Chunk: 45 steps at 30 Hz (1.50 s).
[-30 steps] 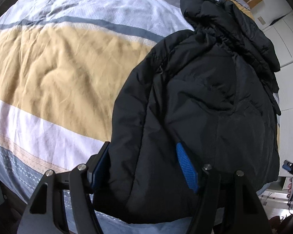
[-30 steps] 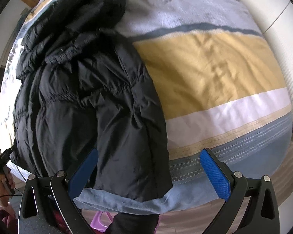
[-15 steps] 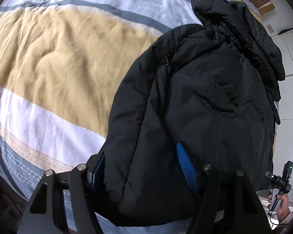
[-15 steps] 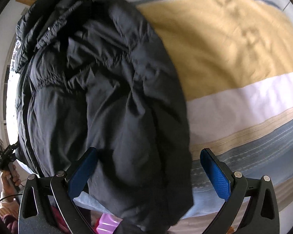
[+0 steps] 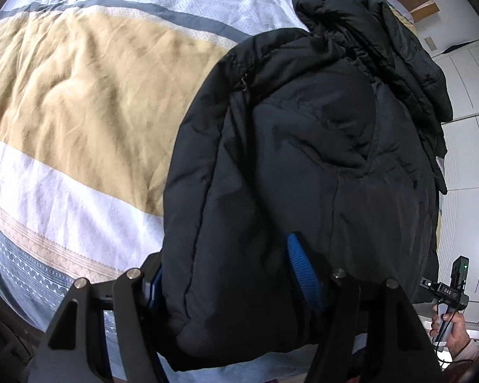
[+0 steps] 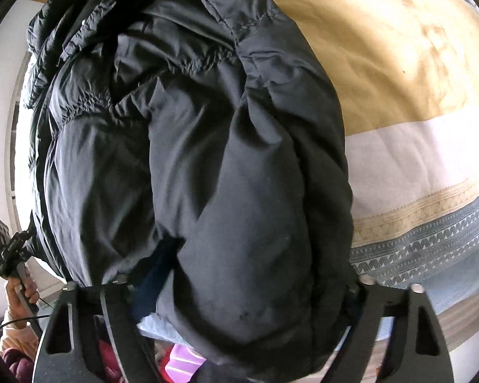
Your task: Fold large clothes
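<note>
My left hand-held gripper is clenched on the near hem of the black puffer jacket, its blue pads sunk into the padding. My right hand-held gripper has just been closing, with a thick fold of the same jacket bulging between its 2 fingers; I take it as grasping that fold. The jacket lies along one edge of the bed, on the striped bedspread, hood at the far end.
</note>
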Available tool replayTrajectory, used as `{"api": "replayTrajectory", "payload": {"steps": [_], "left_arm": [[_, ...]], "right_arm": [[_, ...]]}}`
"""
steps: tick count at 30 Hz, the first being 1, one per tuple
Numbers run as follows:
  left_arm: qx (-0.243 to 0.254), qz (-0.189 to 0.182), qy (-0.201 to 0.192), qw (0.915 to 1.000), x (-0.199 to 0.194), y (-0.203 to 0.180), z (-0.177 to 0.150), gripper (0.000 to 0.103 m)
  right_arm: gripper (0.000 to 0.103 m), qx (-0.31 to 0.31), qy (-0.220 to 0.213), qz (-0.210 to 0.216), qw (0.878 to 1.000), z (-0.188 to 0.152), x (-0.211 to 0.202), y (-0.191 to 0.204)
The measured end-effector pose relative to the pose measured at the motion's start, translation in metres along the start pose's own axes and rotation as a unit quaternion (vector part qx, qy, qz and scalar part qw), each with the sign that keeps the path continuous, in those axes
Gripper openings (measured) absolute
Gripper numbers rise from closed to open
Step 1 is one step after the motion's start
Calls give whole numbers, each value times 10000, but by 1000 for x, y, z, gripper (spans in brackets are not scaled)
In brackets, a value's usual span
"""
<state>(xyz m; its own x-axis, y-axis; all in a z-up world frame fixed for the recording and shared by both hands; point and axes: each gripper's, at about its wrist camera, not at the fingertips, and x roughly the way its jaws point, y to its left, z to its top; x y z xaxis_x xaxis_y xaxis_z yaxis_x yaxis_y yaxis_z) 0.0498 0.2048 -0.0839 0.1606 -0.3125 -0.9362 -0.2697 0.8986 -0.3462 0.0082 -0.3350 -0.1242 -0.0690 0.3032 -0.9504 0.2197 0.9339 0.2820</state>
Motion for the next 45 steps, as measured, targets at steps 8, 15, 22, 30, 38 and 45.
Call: {"api": "replayTrajectory", "payload": {"steps": [8, 15, 22, 30, 38, 45], "left_arm": [[-190, -314, 80, 9993, -3, 6, -18, 45], [-118, -348, 198, 9991, -5, 1, -12, 25], [-107, -521, 72, 9986, -28, -6, -10, 15], [-273, -1118, -287, 9929, -73, -13, 8, 13], [-268, -1588, -713, 9844, -125, -32, 53, 13], [-422, -2014, -1244, 9707, -173, -44, 123, 13]], "right_arm": [[54, -24, 112, -52, 9999, 1, -7, 1], [26, -172, 120, 10, 9998, 9, -9, 32], [12, -350, -242, 234, 9988, 5, -42, 51], [10, -416, -912, 615, 9931, 17, -97, 68], [10, -371, -1645, 1142, 9790, 48, -149, 61], [10, -119, -2315, 1593, 9596, 92, -201, 60]]}}
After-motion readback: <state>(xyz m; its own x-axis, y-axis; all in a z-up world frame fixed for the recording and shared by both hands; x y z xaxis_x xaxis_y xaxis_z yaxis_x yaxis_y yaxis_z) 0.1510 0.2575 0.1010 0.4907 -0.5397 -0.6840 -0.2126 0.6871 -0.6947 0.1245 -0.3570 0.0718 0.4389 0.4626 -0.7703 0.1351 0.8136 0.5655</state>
